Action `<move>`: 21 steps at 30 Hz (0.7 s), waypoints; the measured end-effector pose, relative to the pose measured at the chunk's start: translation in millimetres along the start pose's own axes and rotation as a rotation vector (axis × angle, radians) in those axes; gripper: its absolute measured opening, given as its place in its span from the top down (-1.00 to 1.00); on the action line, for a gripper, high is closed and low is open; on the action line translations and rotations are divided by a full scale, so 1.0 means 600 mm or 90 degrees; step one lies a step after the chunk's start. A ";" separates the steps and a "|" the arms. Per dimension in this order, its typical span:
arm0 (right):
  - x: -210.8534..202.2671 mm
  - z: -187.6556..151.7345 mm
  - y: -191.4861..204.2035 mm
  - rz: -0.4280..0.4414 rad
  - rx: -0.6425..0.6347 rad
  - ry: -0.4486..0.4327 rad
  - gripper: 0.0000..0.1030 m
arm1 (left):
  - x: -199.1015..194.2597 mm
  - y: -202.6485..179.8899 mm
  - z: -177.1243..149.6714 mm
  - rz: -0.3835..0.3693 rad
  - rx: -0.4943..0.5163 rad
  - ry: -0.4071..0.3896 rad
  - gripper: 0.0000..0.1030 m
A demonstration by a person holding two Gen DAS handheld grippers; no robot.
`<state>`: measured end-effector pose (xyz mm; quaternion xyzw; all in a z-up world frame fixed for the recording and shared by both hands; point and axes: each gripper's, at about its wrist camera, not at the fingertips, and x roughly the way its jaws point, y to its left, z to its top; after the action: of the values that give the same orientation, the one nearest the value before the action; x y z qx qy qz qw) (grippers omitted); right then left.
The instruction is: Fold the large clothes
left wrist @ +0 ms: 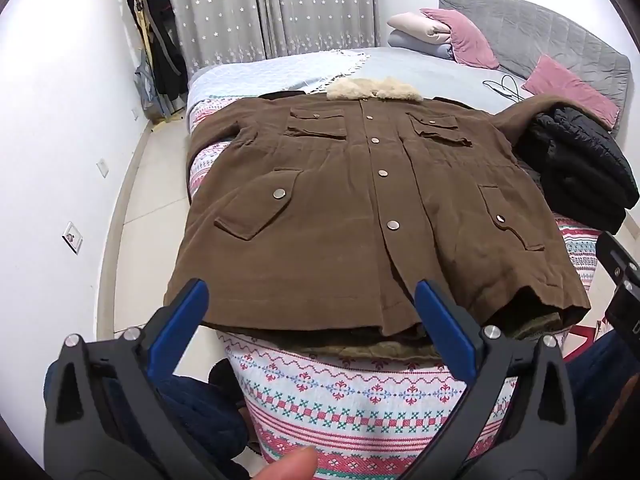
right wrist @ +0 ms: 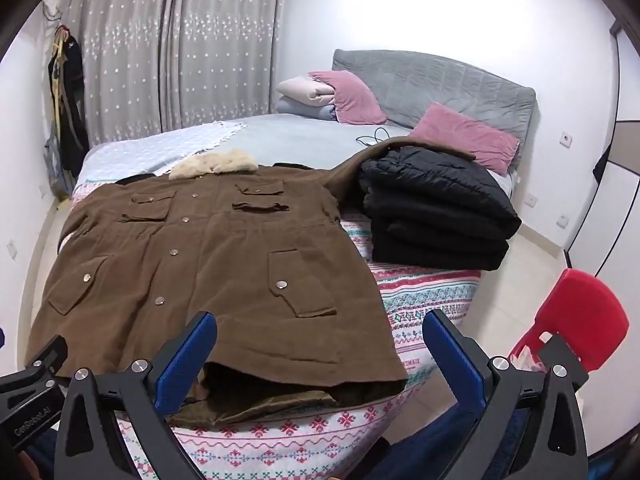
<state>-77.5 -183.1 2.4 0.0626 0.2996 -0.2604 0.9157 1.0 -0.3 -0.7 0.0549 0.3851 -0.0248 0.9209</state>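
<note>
A large brown coat [left wrist: 340, 208] with a cream fur collar [left wrist: 374, 89] lies spread front-up on the foot of the bed; it also shows in the right wrist view [right wrist: 208, 264]. Its right sleeve [right wrist: 360, 160] runs under a folded black jacket [right wrist: 432, 208]. My left gripper [left wrist: 312, 300] is open and empty, above the coat's hem. My right gripper [right wrist: 320, 332] is open and empty, above the hem's right corner. The right gripper's body shows at the right edge of the left wrist view [left wrist: 620, 276].
The bed carries a patterned blanket [left wrist: 352, 396], pink pillows [right wrist: 464, 136] and folded bedding [right wrist: 304, 96] by the grey headboard. A black cable [right wrist: 372, 138] lies on the sheet. A red plastic chair [right wrist: 576, 320] stands right of the bed. Clothes hang on a rack [left wrist: 156, 40] at the curtain.
</note>
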 end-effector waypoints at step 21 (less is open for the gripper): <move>0.014 -0.008 -0.002 -0.001 0.003 0.016 -1.00 | 0.012 0.002 -0.006 -0.008 0.000 0.010 -0.99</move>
<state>-74.8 -186.3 -6.6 0.0680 0.3101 -0.2608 0.9117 3.7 1.4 -8.4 0.0526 0.3929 -0.0298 0.9176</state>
